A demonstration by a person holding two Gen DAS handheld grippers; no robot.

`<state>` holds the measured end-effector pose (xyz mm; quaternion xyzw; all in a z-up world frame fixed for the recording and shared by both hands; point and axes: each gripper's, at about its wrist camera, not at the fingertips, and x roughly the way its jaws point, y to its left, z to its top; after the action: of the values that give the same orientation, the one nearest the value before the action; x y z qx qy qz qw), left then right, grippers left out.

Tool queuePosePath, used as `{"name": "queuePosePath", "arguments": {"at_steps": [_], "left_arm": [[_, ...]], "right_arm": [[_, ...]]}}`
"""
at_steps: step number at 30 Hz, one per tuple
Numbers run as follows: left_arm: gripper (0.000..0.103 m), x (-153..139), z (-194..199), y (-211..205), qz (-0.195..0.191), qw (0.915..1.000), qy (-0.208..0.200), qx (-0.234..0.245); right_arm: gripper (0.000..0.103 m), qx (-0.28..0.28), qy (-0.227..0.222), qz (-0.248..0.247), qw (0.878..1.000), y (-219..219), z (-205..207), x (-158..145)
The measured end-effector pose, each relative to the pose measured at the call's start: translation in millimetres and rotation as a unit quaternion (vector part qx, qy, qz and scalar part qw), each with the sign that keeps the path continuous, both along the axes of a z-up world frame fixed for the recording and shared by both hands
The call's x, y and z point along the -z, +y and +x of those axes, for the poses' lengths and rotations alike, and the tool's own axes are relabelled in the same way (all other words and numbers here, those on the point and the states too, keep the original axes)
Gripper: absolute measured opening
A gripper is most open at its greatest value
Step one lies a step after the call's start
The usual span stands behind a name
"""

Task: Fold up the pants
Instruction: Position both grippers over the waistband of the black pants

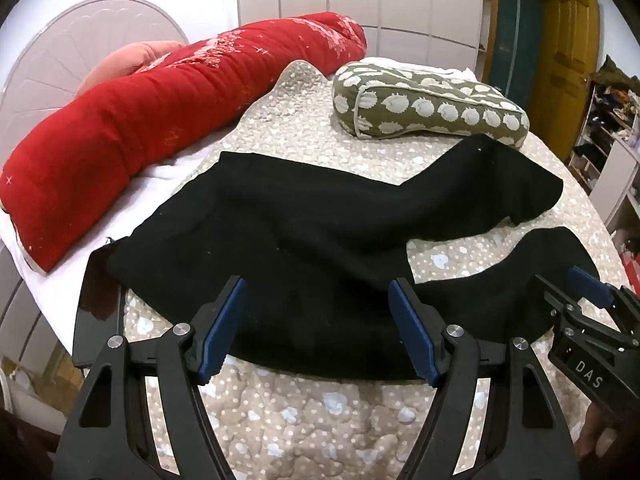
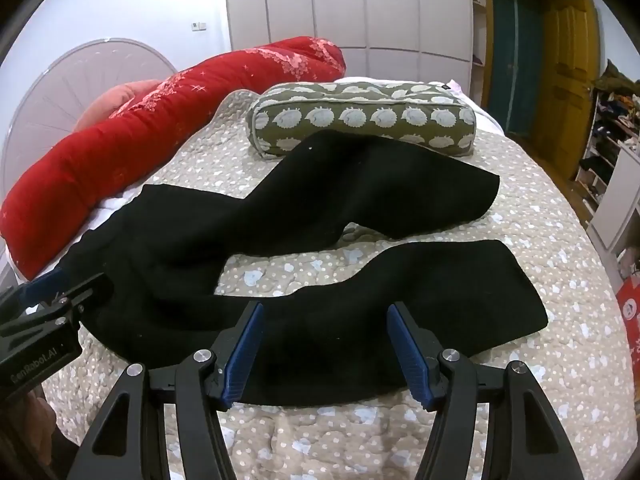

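Observation:
Black pants (image 1: 288,232) lie spread on the bed, waist to the left, two legs splayed to the right; they also show in the right wrist view (image 2: 280,216). The far leg (image 2: 400,184) reaches the green pillow. The near leg (image 2: 440,300) lies along the front. My left gripper (image 1: 318,328) is open, hovering over the near edge of the seat part. My right gripper (image 2: 324,350) is open over the near leg's front edge. Each gripper shows at the side of the other's view: the right one (image 1: 580,296), the left one (image 2: 56,292).
The bed has a beige dotted quilt (image 1: 304,420). A long red bolster (image 1: 152,120) lies at the left. A green patterned pillow (image 1: 428,100) sits at the far side. A wardrobe (image 2: 360,4), a yellow door (image 2: 568,80) and cluttered shelves (image 2: 616,128) stand behind and right.

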<state>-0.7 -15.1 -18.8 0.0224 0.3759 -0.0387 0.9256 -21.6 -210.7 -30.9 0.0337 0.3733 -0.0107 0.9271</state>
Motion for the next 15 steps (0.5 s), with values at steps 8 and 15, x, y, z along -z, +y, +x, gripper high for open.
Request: {"name": "queuePosePath", "arguments": {"at_steps": [8,15], "left_arm": [[0.074,2.7,1.4,1.0,-0.001,1.0,0.002,-0.007],[0.074,6.4,3.5,4.2,-0.005,0.9999,0.008,-0.011]], "right_arm": [[0.062,0.001,0.008,-0.002,1.0,0.2,3.8,4.3],[0.062,0.0,0.01,0.002,1.0,-1.5,4.8,8.6]]}}
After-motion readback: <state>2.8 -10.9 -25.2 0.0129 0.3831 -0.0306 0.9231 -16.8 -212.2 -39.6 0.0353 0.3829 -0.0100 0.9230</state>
